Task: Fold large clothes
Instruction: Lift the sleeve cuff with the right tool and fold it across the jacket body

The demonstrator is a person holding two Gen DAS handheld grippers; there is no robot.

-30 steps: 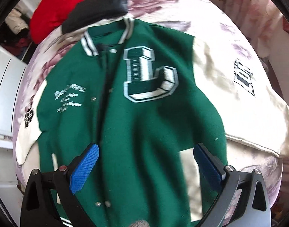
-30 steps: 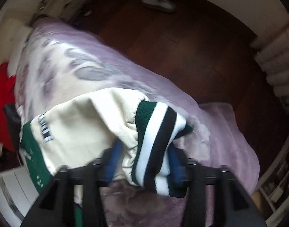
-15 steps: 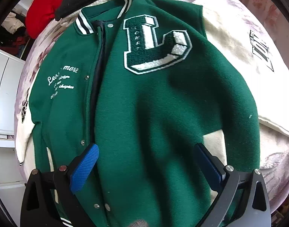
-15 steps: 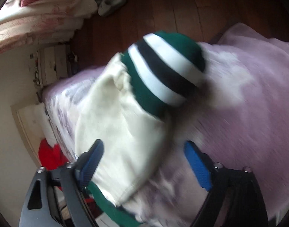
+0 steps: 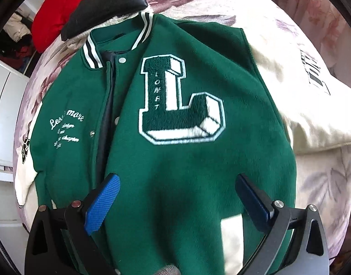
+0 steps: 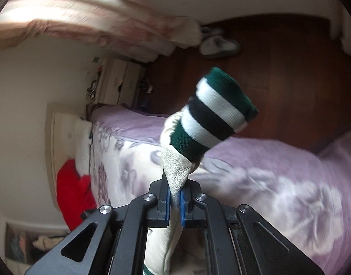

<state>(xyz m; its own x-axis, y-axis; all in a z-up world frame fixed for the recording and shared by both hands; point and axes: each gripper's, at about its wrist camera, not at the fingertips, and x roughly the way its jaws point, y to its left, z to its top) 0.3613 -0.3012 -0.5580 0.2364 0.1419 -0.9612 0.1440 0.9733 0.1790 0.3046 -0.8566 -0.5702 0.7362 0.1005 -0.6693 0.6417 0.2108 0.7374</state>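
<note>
A green varsity jacket (image 5: 180,160) with a large white "L" patch lies face up on the bed, its cream sleeve (image 5: 301,96) stretched to the right. My left gripper (image 5: 177,197) is open and empty, hovering over the jacket's lower front. My right gripper (image 6: 174,202) is shut on the cream sleeve (image 6: 175,167) just below its green, white and black striped cuff (image 6: 212,116), which stands lifted above the bed.
The bed has a lilac flowered cover (image 6: 278,183). A red and black garment (image 5: 83,6) lies beyond the jacket's collar. White furniture (image 5: 1,114) stands left of the bed. Dark wood floor with slippers (image 6: 219,45) lies past the bed edge.
My right gripper opened, then shut on the cream sleeve near the cuff and lifted it. My left gripper stayed open and drew back slightly over the jacket.
</note>
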